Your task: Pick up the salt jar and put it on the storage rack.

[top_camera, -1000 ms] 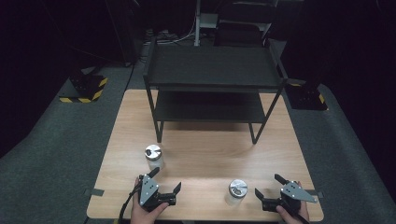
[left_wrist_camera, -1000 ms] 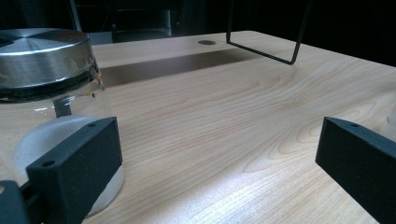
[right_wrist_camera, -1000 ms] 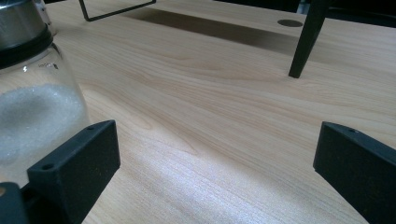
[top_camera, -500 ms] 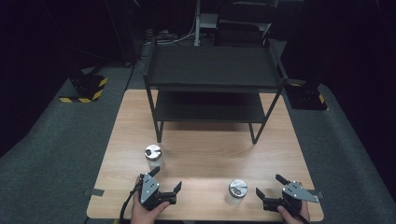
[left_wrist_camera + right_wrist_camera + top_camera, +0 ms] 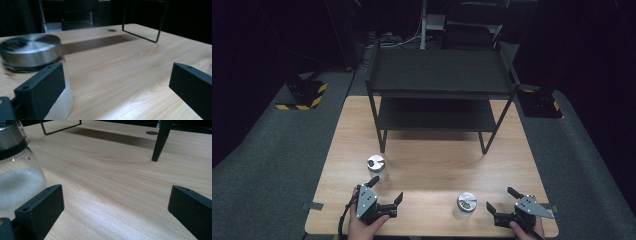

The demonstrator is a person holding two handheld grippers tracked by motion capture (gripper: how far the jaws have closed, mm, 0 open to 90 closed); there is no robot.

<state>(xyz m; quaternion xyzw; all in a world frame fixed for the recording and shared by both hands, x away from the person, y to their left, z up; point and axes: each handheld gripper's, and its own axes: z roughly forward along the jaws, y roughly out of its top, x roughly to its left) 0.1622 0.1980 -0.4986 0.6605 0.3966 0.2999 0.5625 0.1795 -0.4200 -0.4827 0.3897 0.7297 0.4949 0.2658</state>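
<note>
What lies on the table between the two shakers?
Bare wood separates the left shaker from the right shaker, as the high view shows.

Surface finishes: pale wood, brushed metal, clear glass, matt black plastic.

The table [image 5: 432, 165] is light wood, smooth, with a soft satin sheen and visible grain. Both jars, left jar [image 5: 376, 169] and right jar [image 5: 466, 203], have clear glass bodies and brushed metal lids, dull-glossy. The left gripper [image 5: 387, 190] and right gripper [image 5: 500, 198] carry matt, finely grained black plastic jaws. The shelf rack [image 5: 439, 75] is matt black metal. The floor [image 5: 272, 165] is rough grey carpet.
</note>
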